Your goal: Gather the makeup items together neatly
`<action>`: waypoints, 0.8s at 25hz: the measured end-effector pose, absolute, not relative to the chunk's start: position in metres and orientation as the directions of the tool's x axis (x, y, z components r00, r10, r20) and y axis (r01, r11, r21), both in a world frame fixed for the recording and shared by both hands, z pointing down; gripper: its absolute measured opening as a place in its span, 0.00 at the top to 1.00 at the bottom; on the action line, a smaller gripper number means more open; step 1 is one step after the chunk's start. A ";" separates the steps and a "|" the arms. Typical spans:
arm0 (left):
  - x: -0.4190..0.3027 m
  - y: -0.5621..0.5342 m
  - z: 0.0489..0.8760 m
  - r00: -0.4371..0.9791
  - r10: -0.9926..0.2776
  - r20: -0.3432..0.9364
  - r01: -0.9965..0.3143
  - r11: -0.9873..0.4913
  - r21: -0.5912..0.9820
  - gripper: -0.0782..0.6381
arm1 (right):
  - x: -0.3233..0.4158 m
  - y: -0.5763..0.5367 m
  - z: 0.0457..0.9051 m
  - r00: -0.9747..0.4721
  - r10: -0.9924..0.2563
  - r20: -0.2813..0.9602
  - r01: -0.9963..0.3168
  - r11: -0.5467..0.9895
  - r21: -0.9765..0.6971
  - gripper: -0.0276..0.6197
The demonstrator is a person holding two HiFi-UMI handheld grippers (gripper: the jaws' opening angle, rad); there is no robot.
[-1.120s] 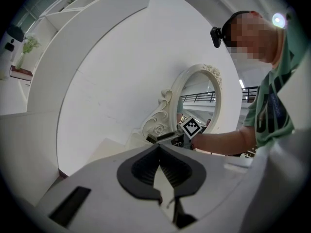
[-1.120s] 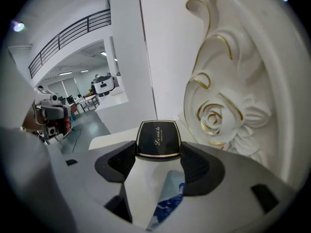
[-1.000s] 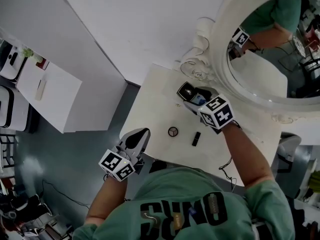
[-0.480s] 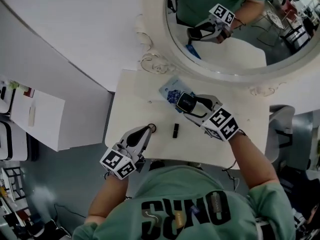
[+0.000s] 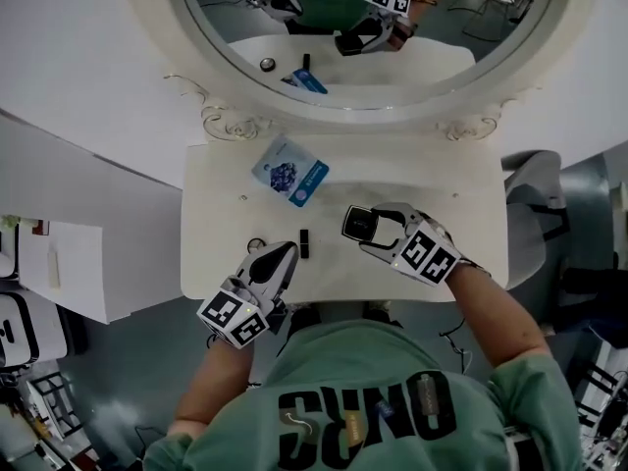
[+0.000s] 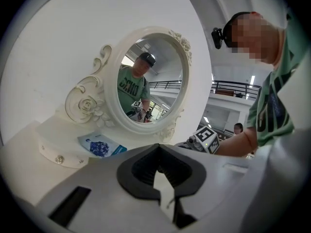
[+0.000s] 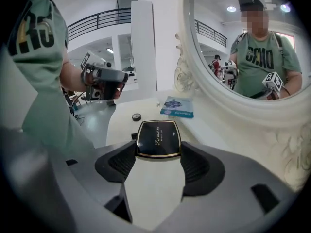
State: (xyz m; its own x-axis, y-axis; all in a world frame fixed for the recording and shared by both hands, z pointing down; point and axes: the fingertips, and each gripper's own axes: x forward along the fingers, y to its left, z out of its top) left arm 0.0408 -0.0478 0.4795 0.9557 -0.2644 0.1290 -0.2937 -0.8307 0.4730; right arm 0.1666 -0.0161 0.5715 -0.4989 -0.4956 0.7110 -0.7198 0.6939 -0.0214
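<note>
Right gripper [image 5: 365,226] has the black compact [image 7: 158,139] clamped between its fingers over the worktop [image 5: 442,180], and the small black tube [image 5: 305,243], long axis running toward the mirror [image 5: 343,104], lies just to its left with the round pot [image 5: 256,245] beyond. Left gripper [image 5: 282,257], fingers pinched together on nothing, hovers between those two, the nearer hand, while the blue sachet [image 5: 290,171] lies apart up by the mirror

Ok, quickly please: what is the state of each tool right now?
Left tool: closed, holding nothing.
Right tool: closed on the black compact.
</note>
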 end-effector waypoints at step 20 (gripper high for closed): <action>0.057 -0.049 0.516 0.947 -0.260 0.189 -0.321 -0.800 0.508 0.88 | 0.162 0.024 0.690 -0.492 -0.320 0.810 -0.565 0.825 -0.018 0.52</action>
